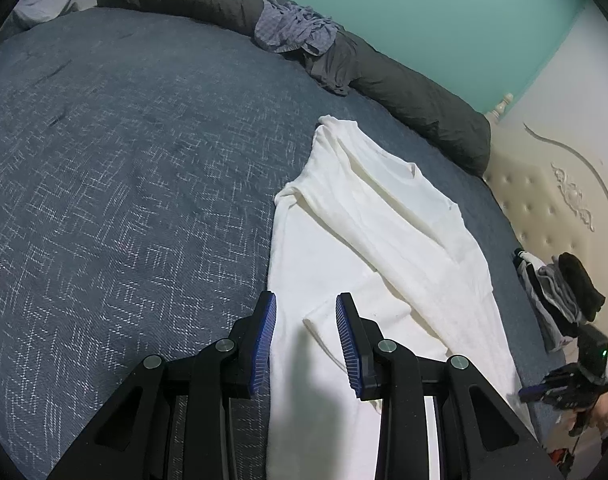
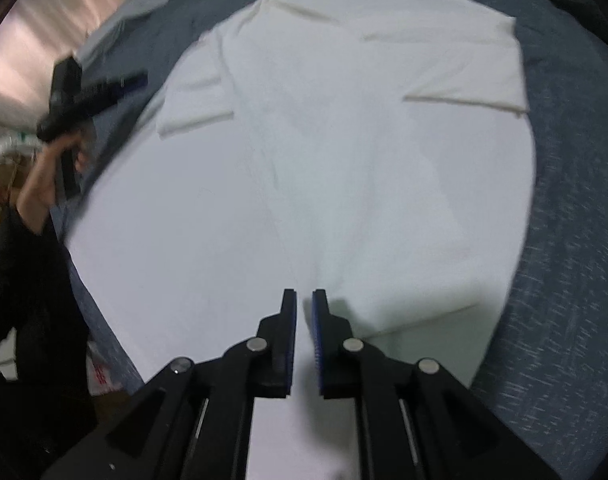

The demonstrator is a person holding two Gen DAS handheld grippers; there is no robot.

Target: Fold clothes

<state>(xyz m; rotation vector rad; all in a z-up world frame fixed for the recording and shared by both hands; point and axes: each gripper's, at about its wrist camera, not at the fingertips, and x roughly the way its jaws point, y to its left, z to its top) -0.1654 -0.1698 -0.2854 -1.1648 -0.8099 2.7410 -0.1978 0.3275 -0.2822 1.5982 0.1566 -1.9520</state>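
Your left gripper (image 1: 306,340) hovers wide open over the near hem of the white shirt (image 1: 368,240), holding nothing. Your right gripper (image 2: 304,336) is nearly closed above the same hem; through the blur it seems to pinch nothing. That shirt lies flat, sleeves folded inward, on the blue bedspread (image 1: 124,180).

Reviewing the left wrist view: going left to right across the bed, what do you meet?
Blue bedspread → white shirt lying flat → small pile of dark and grey clothes → the right tool at the frame's right edge.
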